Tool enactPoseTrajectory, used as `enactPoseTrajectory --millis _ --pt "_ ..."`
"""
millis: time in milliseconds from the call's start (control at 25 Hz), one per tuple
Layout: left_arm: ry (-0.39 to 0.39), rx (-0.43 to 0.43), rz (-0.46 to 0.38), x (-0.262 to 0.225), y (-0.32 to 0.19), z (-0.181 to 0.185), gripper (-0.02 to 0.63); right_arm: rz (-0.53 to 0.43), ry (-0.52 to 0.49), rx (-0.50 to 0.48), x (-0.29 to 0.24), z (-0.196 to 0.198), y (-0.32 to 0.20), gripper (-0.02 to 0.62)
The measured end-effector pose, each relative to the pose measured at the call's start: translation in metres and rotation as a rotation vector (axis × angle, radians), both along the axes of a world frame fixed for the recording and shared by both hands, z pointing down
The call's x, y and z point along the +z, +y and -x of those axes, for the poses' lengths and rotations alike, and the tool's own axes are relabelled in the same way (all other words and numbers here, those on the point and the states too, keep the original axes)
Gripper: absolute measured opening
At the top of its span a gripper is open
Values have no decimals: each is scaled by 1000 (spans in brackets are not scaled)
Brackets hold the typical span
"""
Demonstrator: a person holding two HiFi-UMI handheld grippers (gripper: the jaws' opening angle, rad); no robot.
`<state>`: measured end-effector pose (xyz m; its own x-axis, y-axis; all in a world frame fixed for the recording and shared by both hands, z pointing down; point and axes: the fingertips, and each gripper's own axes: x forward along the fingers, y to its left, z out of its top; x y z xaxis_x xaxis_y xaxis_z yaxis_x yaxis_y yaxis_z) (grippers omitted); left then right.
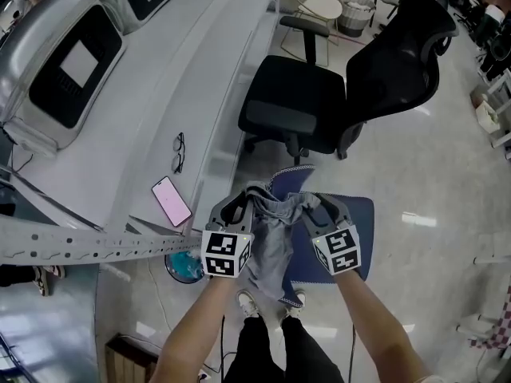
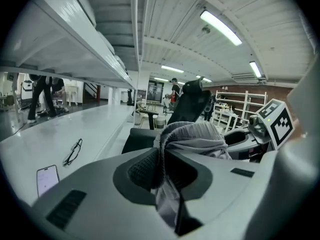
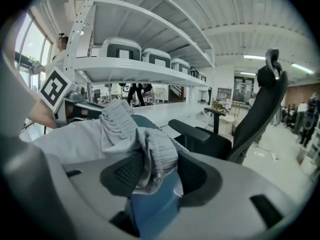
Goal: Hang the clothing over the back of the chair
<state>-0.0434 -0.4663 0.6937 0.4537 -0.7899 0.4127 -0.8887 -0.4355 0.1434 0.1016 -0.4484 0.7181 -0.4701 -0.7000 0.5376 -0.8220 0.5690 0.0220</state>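
A grey garment [image 1: 275, 230] hangs between my two grippers over the back of a blue chair [image 1: 361, 214], its loose end dropping toward the person's feet. My left gripper [image 1: 247, 199] is shut on the ribbed waistband [image 2: 192, 136], which is pinched between the pads of that left gripper [image 2: 167, 173]. My right gripper [image 1: 316, 203] holds nothing tight. In the right gripper view the garment [image 3: 125, 129] leans on one pad while the other pad stands apart, so this right gripper [image 3: 160, 171] is open. The blue chair back [image 3: 152, 210] shows right under its jaws.
A black office chair [image 1: 391, 62] stands just beyond the blue one, by a long white desk [image 1: 160, 94]. A pink phone [image 1: 172, 201] and glasses [image 1: 178, 152] lie on the desk. White shelves with grey cases [image 3: 120, 49] run along the left.
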Motion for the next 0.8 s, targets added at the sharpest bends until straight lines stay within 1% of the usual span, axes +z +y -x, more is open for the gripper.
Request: enactPoseTrajectory --millis 160,280,360,600,720,800 --pt "0 -5 7 4 4 2 39 4 2 3 3 -2 3 234" --pt "7 -5 5 3 9 4 65 5 7 -5 4 -1 9 252" --pt "7 -9 -2 1 13 6 80 8 12 -6 4 -2 14 253" --pt "6 -23 -12 -5 23 10 81 -5 9 32 -5 -7 32 251" --pt "6 -39 -33 -18 28 10 81 -30 4 32 -22 -4 41 211" --pt "9 -45 -48 -29 33 8 73 -57 9 24 -37 -1 46 160"
